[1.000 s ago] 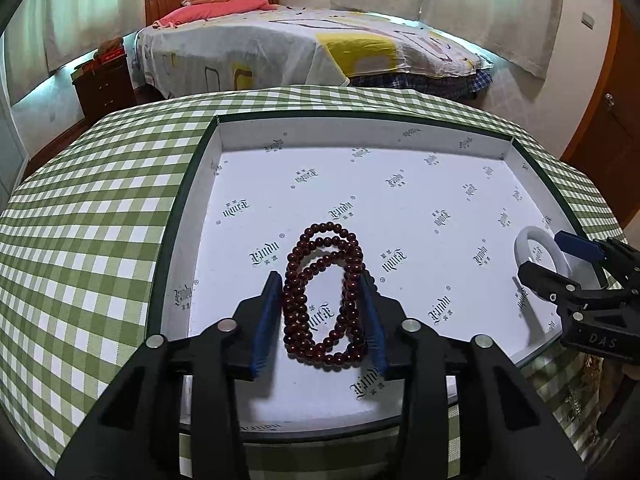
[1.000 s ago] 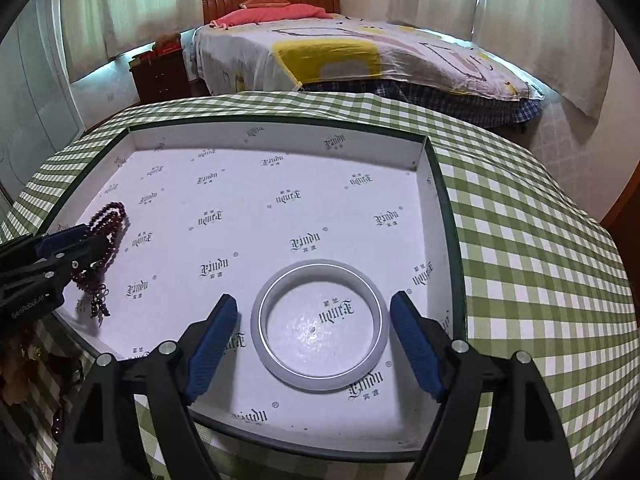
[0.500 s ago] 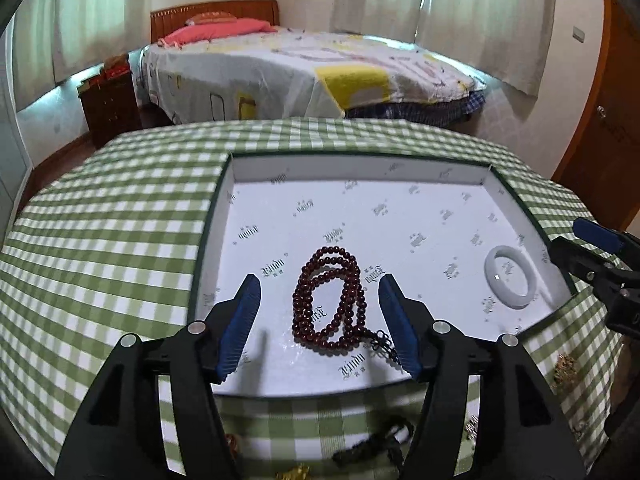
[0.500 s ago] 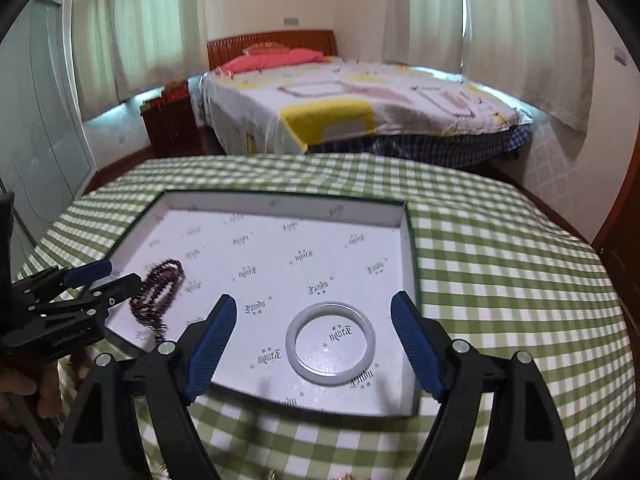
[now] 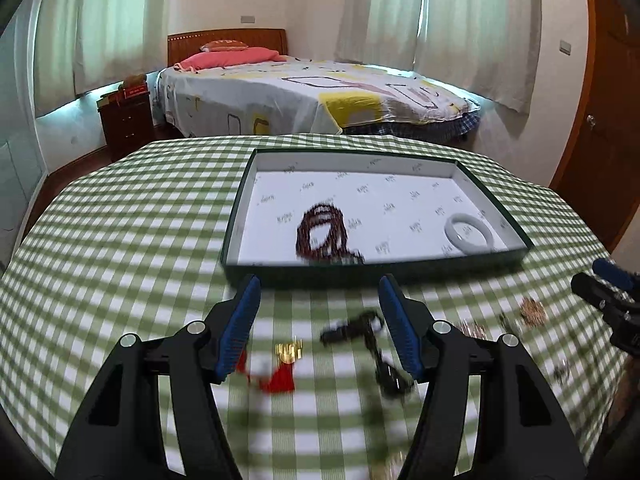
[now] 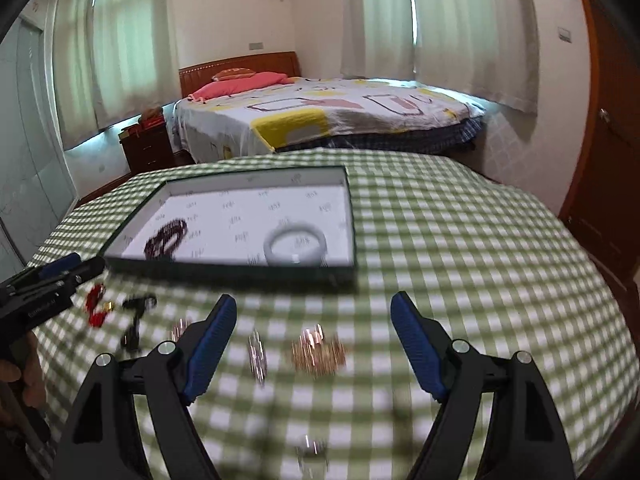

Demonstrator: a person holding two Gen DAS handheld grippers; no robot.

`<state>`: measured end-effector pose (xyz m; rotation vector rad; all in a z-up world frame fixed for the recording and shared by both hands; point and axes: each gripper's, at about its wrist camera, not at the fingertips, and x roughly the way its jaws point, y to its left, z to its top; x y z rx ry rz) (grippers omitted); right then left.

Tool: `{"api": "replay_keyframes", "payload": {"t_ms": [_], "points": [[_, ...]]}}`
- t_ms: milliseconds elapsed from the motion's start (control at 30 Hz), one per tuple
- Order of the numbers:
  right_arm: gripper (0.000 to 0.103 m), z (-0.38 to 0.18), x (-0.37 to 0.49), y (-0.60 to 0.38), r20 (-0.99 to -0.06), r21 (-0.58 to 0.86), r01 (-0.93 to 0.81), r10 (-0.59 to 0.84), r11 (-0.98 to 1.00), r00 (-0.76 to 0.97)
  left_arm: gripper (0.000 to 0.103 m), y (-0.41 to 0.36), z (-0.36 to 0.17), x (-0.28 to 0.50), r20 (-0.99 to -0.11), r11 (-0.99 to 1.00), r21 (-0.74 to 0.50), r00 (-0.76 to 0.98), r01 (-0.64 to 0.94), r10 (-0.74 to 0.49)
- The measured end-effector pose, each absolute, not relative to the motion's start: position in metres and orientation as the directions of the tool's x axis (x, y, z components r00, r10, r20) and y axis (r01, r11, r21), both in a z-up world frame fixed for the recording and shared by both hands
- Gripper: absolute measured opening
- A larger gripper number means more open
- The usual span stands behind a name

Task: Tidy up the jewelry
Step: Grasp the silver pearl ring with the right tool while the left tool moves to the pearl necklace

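Observation:
A shallow green box point(image 5: 236, 216) with a white printed lining sits on the checked table; it also shows in the right wrist view point(image 6: 352, 216). Inside lie a dark red bead bracelet point(image 5: 324, 232) point(image 6: 166, 238) and a white bangle point(image 5: 469, 234) point(image 6: 295, 245). My left gripper point(image 5: 320, 324) is open and empty, above a black cord point(image 5: 374, 344) and a red and gold piece point(image 5: 280, 368) in front of the box. My right gripper point(image 6: 312, 340) is open and empty, above a gold chain pile point(image 6: 318, 350) and a silver piece point(image 6: 257, 354).
The green checked tablecloth point(image 5: 120, 240) covers a round table. More small jewelry lies near its front edge point(image 6: 312, 450). The other gripper shows at the right edge of the left view point(image 5: 612, 304) and at the left of the right view point(image 6: 44, 296). A bed point(image 5: 312, 96) stands behind.
Both grippers have pulled back out of the box and risen, leaving the bead bracelet and bangle inside. They now hang over the loose jewelry in front of the box. The views are blurred by motion.

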<state>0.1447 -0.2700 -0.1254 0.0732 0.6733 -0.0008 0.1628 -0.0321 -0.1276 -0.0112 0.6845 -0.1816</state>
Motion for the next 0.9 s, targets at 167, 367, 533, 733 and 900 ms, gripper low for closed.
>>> {"api": "replay_keyframes", "payload": {"t_ms": [167, 367, 533, 733, 900], "points": [[0.076, -0.147, 0.113, -0.267, -0.638, 0.046, 0.024, 0.011, 0.999, 0.77, 0.06, -0.026, -0.134, 0.124, -0.61, 0.986, -0.068, 0.776, 0.152, -0.162], [0.057, -0.17, 0.097, -0.262, -0.662, 0.053, -0.009, 0.042, 0.999, 0.748, 0.06, -0.023, -0.147, 0.096, -0.628, 0.986, -0.079, 0.761, 0.144, -0.162], [0.052, -0.176, 0.095, -0.262, -0.662, 0.059, -0.019, 0.053, 0.998, 0.747, 0.06, -0.026, -0.156, 0.084, -0.643, 0.984, -0.088, 0.746, 0.153, -0.174], [0.03, -0.186, 0.092, -0.263, -0.683, 0.073, -0.024, 0.067, 0.997, 0.727, 0.06, -0.034, -0.157, 0.075, -0.641, 0.979, -0.095, 0.741, 0.181, -0.2], [0.023, -0.186, 0.089, -0.266, -0.68, 0.077, -0.015, 0.063, 0.997, 0.731, 0.06, -0.042, -0.159, 0.069, -0.65, 0.973, -0.096, 0.727, 0.21, -0.221]]}}
